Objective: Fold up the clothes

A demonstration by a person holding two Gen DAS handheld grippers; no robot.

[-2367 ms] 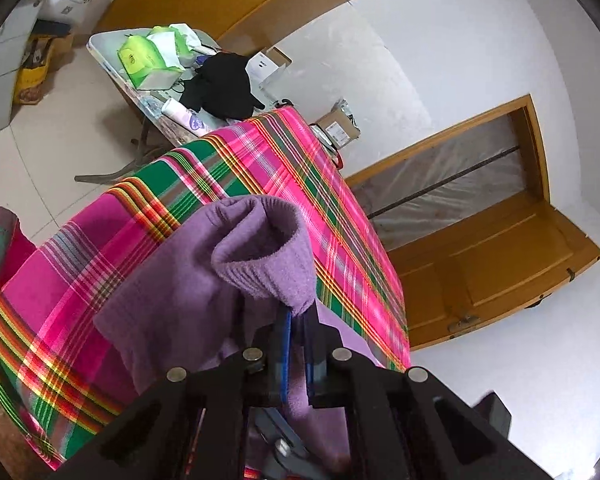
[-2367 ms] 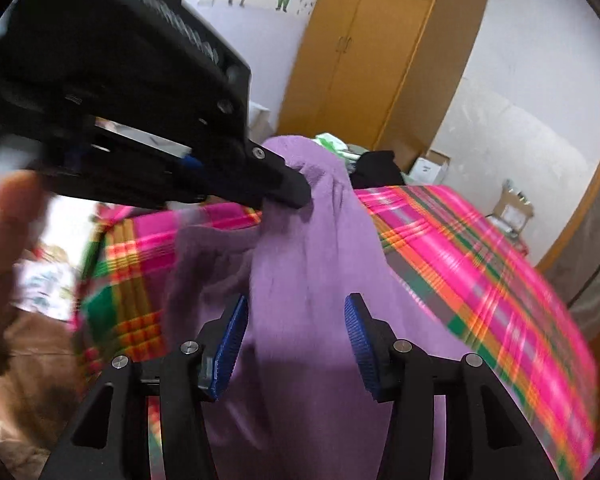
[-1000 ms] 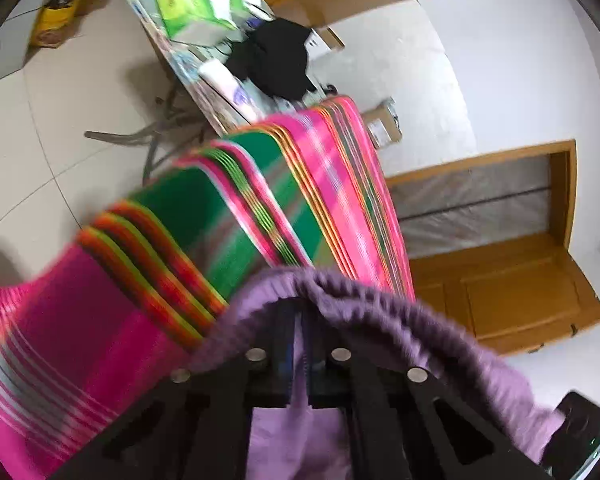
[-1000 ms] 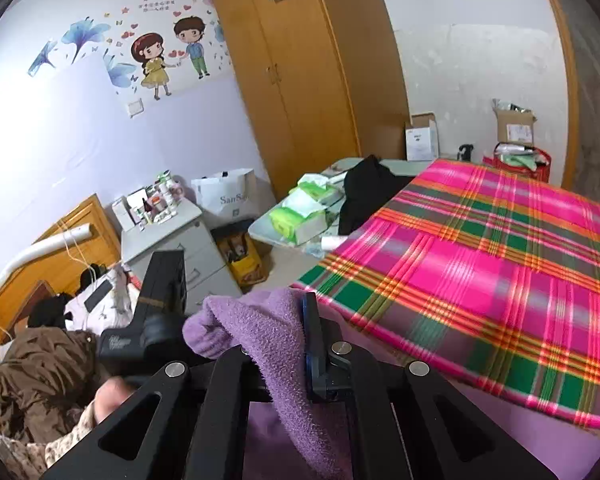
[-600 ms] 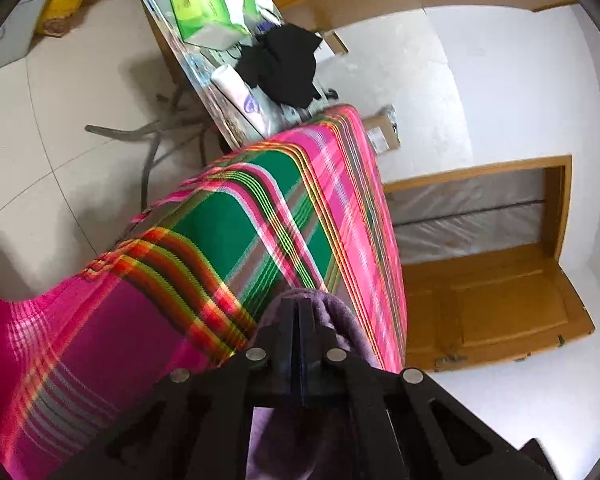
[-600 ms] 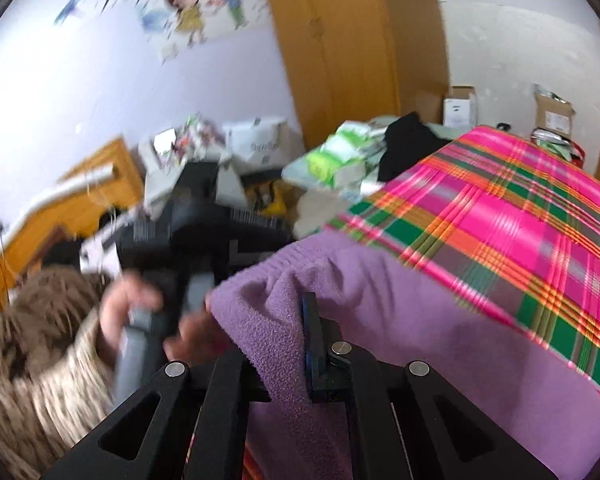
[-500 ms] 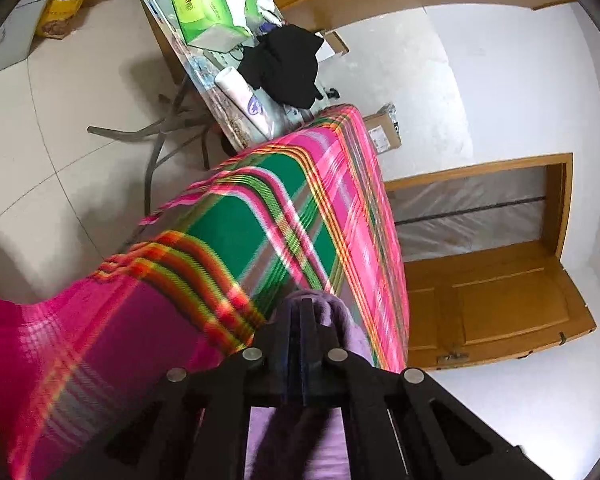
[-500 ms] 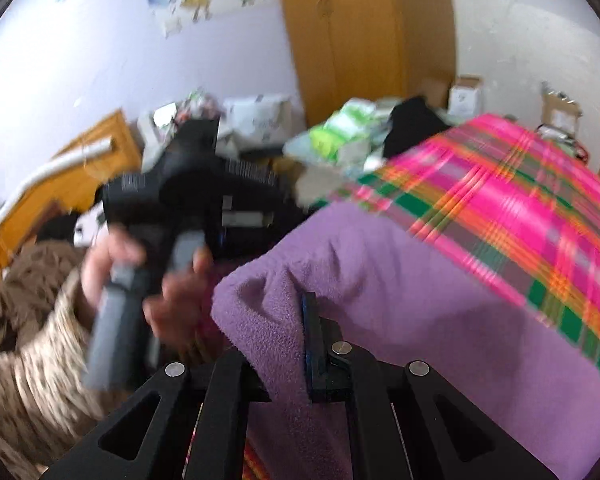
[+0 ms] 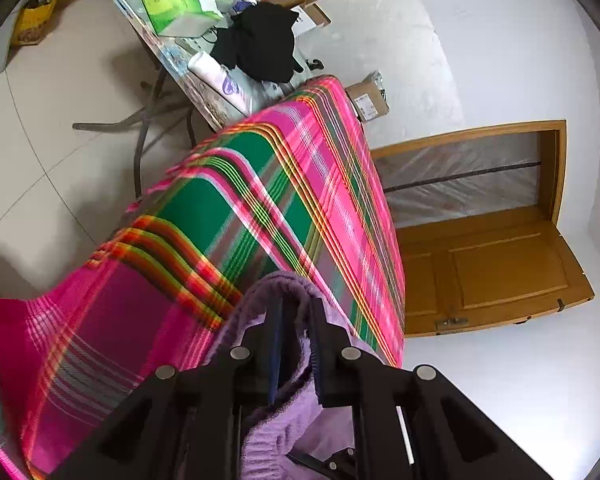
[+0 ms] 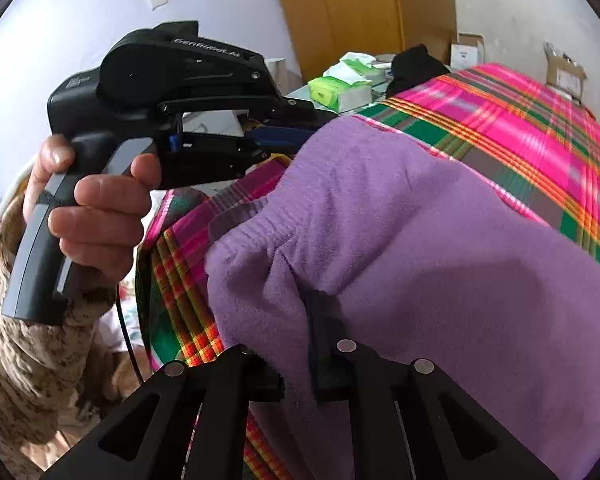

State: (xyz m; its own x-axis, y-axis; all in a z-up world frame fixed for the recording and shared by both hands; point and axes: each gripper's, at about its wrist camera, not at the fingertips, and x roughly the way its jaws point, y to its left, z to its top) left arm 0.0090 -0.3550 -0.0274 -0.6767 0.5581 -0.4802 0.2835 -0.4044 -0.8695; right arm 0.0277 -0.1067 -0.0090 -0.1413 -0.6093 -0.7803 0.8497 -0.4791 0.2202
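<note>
Right wrist view: plaid-covered table (image 10: 520, 128) fills frame, far edge cut off. Purple fleece garment (image 10: 440, 240) spread across near end, lower part out of frame. Person's hand (image 10: 96, 216) holds left gripper (image 10: 300, 130) at garment's far edge; tips buried in fleece. Left gripper (image 9: 296, 320) jaws opening, fleece loose between pads. Right gripper (image 10: 296, 320) jaws opening, fold between; left finger hidden under fabric.
</note>
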